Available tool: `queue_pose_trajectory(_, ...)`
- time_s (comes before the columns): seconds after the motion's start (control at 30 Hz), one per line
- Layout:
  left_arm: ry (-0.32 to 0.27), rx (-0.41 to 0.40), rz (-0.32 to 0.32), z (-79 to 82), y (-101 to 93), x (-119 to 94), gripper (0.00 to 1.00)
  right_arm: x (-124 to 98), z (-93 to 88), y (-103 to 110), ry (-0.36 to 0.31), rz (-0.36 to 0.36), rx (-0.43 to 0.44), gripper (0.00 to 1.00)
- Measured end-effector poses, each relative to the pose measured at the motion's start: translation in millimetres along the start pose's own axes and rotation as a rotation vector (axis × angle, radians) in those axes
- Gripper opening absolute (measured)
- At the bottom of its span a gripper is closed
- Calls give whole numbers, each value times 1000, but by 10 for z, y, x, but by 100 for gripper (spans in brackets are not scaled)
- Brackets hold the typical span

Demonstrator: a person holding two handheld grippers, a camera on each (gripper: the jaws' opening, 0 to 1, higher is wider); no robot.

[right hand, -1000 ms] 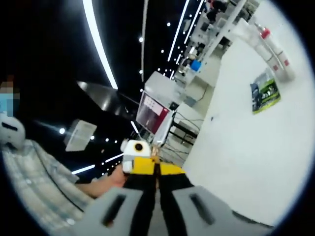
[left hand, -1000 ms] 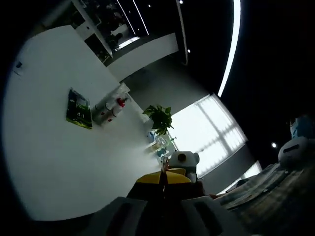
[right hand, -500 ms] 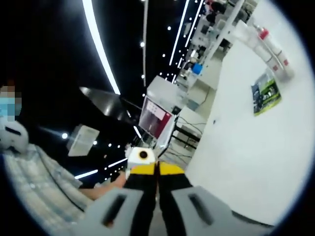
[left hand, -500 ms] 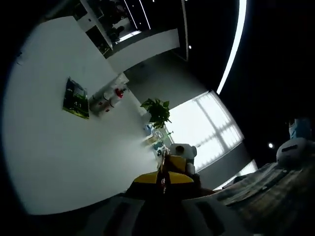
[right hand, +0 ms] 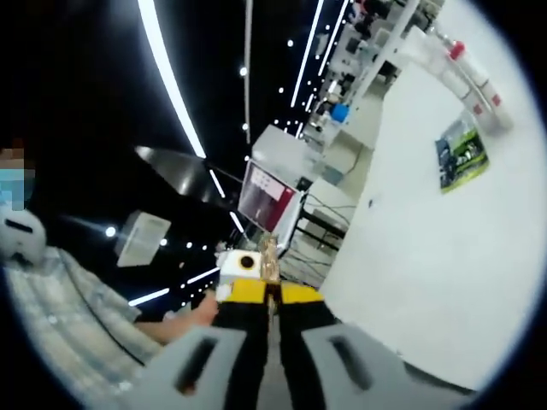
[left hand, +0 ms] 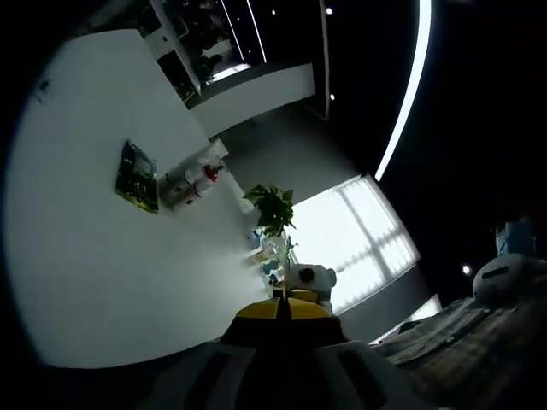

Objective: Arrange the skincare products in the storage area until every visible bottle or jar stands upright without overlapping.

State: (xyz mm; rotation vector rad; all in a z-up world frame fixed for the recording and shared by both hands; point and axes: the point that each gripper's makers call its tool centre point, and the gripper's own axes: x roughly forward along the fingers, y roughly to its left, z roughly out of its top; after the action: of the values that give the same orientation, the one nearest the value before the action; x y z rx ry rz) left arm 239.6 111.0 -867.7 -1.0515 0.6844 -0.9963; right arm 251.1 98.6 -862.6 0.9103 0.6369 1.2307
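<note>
Left gripper view shows the left gripper [left hand: 283, 314] raised toward a white wall [left hand: 94, 256], its yellow-tipped jaws pressed together on nothing, a green poster [left hand: 137, 177] and two wall-mounted bottles [left hand: 190, 182] beyond, with a potted plant [left hand: 272, 206] by a bright window [left hand: 359, 239]. Right gripper view shows the right gripper [right hand: 273, 295] likewise closed and empty, aimed at the same wall with a pink-and-white sign [right hand: 263, 195] and shelving [right hand: 363, 34] in the distance, a person's checked sleeve [right hand: 51, 316] at the left. No skincare bottle, jar or storage area can be made out from either camera, so where they stand cannot be told. The likely risk: with both cameras pointed away from the workspace, a descent made blind could knock products over or leave them overlapping.
</note>
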Motion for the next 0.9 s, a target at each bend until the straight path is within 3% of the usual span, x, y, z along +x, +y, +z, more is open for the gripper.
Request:
queue_pose_trajectory(0.2, -8, -47, 12, -25, 58, 21, 7, -33, 46, -9, -19, -2, 19, 0)
queue_pose_trajectory(0.3, 36, -15, -18, -109, -2, 19, 1, -66, 93, -37, -42, -11, 30, 0)
queue_pose_trajectory(0.47, 5, -33, 21, -28, 82, 8, 1, -35, 78, -59, -37, -32, -5, 1)
queue_pose_trajectory(0.53, -40, -58, 6, 62, 67, -4, 0, -40, 74, -117, -34, -73, -68, 5)
queue_pose_trajectory(0.6, -60, -71, 7, 124, 80, -32, 0, -44, 84, -157, -39, -110, -104, 19)
queue_pose_trajectory(0.63, -63, -73, 13, 150, 96, -41, 0, -55, 94, -208, -41, -165, -177, 22)
queue_pose_trajectory(0.9, -125, -119, 72, 474, 284, -88, 0, -50, 69, -372, 17, -361, -459, 25)
